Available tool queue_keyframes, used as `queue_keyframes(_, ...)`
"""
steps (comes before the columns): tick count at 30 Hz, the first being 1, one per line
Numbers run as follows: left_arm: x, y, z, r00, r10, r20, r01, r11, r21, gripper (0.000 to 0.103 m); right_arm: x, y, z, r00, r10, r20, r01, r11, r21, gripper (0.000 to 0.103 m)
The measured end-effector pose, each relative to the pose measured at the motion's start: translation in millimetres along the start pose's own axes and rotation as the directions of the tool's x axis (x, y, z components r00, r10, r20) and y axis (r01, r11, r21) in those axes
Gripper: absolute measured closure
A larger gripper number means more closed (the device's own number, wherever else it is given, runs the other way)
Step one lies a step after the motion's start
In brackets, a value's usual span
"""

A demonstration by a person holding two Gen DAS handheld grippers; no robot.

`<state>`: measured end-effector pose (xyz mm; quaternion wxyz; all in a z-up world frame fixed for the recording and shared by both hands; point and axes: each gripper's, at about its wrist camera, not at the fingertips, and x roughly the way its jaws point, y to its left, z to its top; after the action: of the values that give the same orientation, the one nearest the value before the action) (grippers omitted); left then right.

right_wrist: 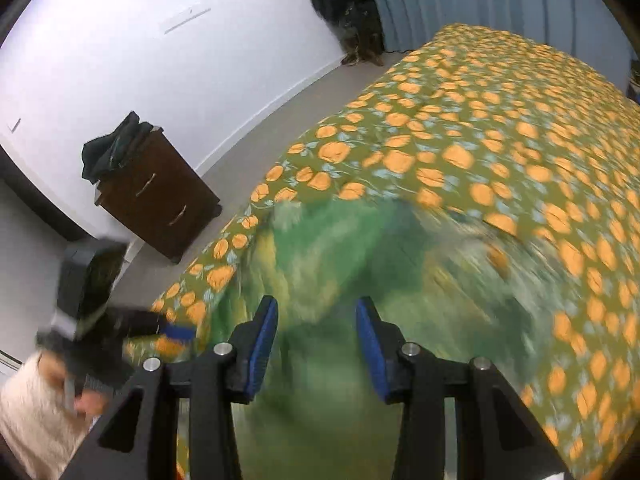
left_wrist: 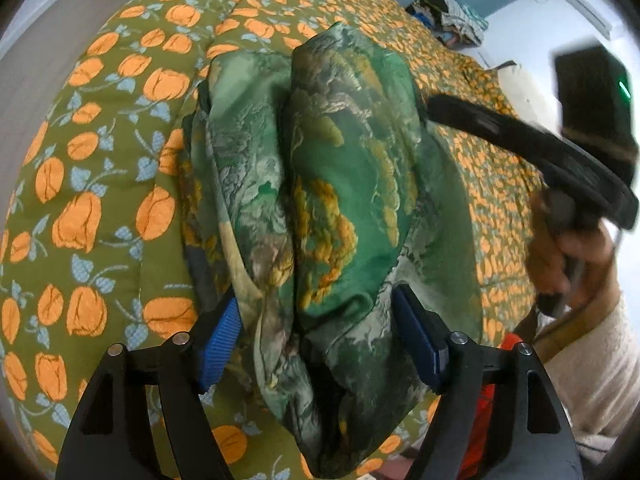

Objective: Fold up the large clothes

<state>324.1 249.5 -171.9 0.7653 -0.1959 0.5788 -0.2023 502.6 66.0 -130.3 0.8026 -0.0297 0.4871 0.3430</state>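
A large green garment [left_wrist: 320, 184] with a painted yellow-and-grey print lies bunched in a long heap on the bed. My left gripper [left_wrist: 318, 332] is open, its blue pads on either side of the near end of the heap. The right gripper shows in the left wrist view [left_wrist: 532, 156] as a black blurred shape above the bed, to the right of the garment. In the right wrist view the right gripper [right_wrist: 316, 338] is open and empty above the garment [right_wrist: 344, 264], which is blurred. The left gripper [right_wrist: 176, 330] shows at the lower left there.
The bed cover [left_wrist: 100, 208] is olive with orange flowers and spreads wide to the far side [right_wrist: 500, 132]. A dark wooden drawer cabinet [right_wrist: 160, 196] with dark clothes on top stands by the white wall. A pile of clothes [left_wrist: 452, 16] lies beyond the bed.
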Motion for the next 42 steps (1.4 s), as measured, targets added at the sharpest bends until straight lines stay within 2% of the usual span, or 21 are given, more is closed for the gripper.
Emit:
queue_keyframes(2,5.7,5.1,-5.7,1.0,0.005,-0.002,-0.005,1.0,-0.017,0.027,32.2,-3.6,1.4,0.999,-0.017,-0.027,0.018,1.0,0.01,0.061)
queue_keyframes(5,17.8,16.5,-12.5,1.0,0.023,-0.006,-0.023,0.999,-0.046,0.027,87.0,-14.5,-18.0,0.99,-0.04,-0.132,0.049,0.997,0.059,0.062)
queue_keyframes(7,27.2,26.1,-16.3,1.0,0.003,-0.012,-0.004,0.997,-0.08,0.025,96.9,-20.5,-25.4,0.992,-0.043,-0.121,0.052,0.996,0.071,0.062)
queue_keyframes(10,29.9,30.1,-19.8,1.0,-0.027,-0.009,0.026,0.996,-0.084,0.02,78.4,-20.2,-25.7,0.997,-0.017,-0.077,0.022,0.998,0.067,0.062)
queue_keyframes(12,29.6,30.1,-20.6,1.0,-0.027,-0.005,0.027,0.997,-0.076,0.02,49.4,-16.2,-32.7,0.999,0.003,-0.051,-0.001,0.999,0.035,0.061)
queue_keyframes(15,28.0,25.6,-20.7,1.0,-0.01,0.004,0.011,0.998,-0.062,0.02,7.3,-15.5,-50.5,1.0,-0.009,-0.003,0.009,0.999,-0.033,0.061)
queue_keyframes(19,25.7,19.4,-22.2,1.0,0.019,0.018,-0.018,0.999,-0.043,0.02,-59.3,-17.1,-115.0,0.999,-0.035,0.028,0.037,0.996,-0.078,0.061)
queue_keyframes(22,22.9,14.2,-23.1,0.999,0.029,0.021,-0.028,0.999,-0.039,0.02,-91.8,-21.6,-164.6,0.997,-0.066,0.035,0.067,0.997,-0.034,0.061)
queue_keyframes(25,23.3,11.1,-25.1,0.999,0.036,0.018,-0.035,0.998,-0.044,0.019,-88.4,-25.0,-204.2,0.996,-0.091,-0.001,0.091,0.996,0.018,0.061)
queue_keyframes(29,33.3,4.5,-27.8,0.998,0.061,-0.001,-0.061,0.998,-0.016,0.016,-46.1,-31.7,-222.3,0.988,-0.133,-0.077,0.136,0.99,0.046,0.059)
queue_keyframes(33,38.1,0.0,-28.8,0.996,0.085,0.014,-0.085,0.996,-0.021,0.013,-36.3,-36.2,-225.6,0.986,-0.141,-0.085,0.146,0.988,0.048,0.059)
queue_keyframes(36,25.8,-8.2,-31.8,0.994,0.09,0.064,-0.088,0.996,-0.034,0.012,-52.8,-33.0,-223.4,0.988,-0.141,-0.056,0.144,0.988,0.062,0.056)
queue_keyframes(38,10.2,-11.3,-36.0,0.992,0.069,0.102,-0.063,0.997,-0.053,0.01,-73.1,-31.1,-222.6,0.987,-0.157,-0.014,0.158,0.985,0.074,0.046)
queue_keyframes(39,-3.8,-13.3,-39.1,0.992,0.047,0.12,-0.04,0.997,-0.063,0.009,-82.9,-31.2,-223.6,0.988,-0.157,0.001,0.156,0.984,0.087,0.038)
queue_keyframes(42,-38.1,-14.1,-48.2,0.987,0.026,0.156,-0.016,0.998,-0.061,0.004,-118.2,-34.9,-233.1,0.989,-0.136,0.054,0.129,0.984,0.125,0.032)
